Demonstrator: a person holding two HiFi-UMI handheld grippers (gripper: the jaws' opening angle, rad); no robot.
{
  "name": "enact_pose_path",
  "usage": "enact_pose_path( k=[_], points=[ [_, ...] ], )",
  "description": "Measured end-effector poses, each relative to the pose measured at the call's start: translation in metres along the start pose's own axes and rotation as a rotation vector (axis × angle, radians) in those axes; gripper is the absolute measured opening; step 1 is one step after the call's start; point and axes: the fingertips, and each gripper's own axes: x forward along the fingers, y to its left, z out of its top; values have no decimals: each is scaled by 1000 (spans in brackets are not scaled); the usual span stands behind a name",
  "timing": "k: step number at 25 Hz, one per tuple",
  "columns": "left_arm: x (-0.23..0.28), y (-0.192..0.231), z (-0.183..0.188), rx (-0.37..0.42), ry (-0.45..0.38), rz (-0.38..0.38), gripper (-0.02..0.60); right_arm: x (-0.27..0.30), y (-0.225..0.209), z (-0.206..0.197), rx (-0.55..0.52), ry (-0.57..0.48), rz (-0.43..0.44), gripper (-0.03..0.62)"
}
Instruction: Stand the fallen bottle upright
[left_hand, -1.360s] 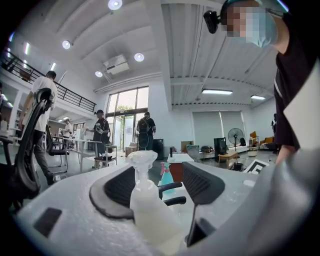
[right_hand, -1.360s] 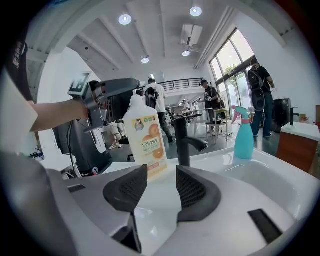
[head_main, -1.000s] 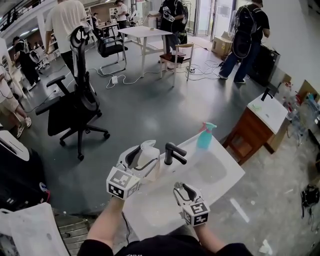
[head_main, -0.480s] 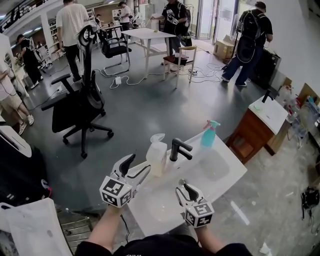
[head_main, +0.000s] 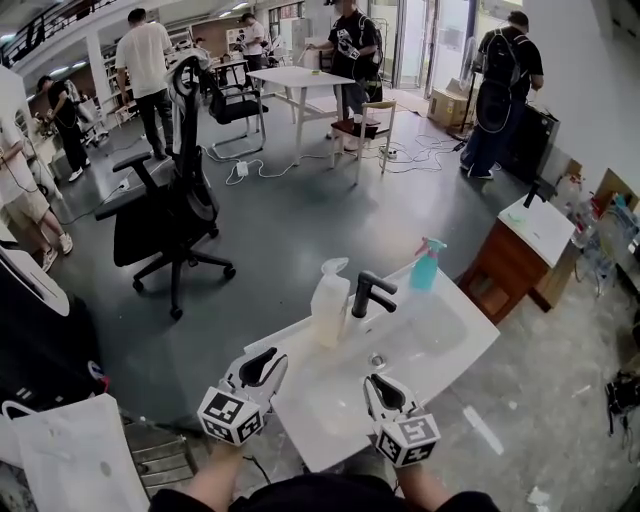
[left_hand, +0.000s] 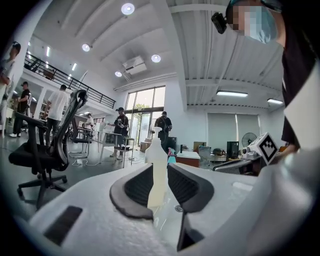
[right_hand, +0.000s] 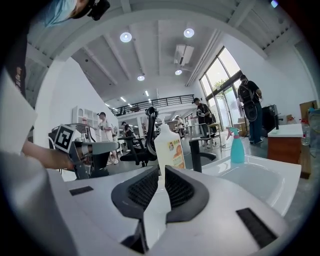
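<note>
the bottle stands upright, ahead of the left hand-held gripper and the right hand-held gripper, apart from both; their jaws are closing on nothing. it seems light, stiff plastic, maybe slippery; better to take its middle body.

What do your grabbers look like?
Both the left gripper and right gripper are white plastic, with black ribbed pads inside curved jaws, now closing with nothing between. Each carries a white cube printed with black square markers. The person wears a black top.
</note>
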Motion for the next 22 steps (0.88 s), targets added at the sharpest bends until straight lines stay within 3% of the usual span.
enact_pose_path(
  k=[3,7,22],
  points=[
    [-16,-5,-9,-12,3,5,60,-10,8,1,0,-10,-7,17],
    [-30,-10,-18,-26,12,5,34,-21,15,-2,6,-6,-13,3],
    [-71,-22,-55,-107,32,41,20,-37,35,-15,-62,55,-3,2]
  ],
)
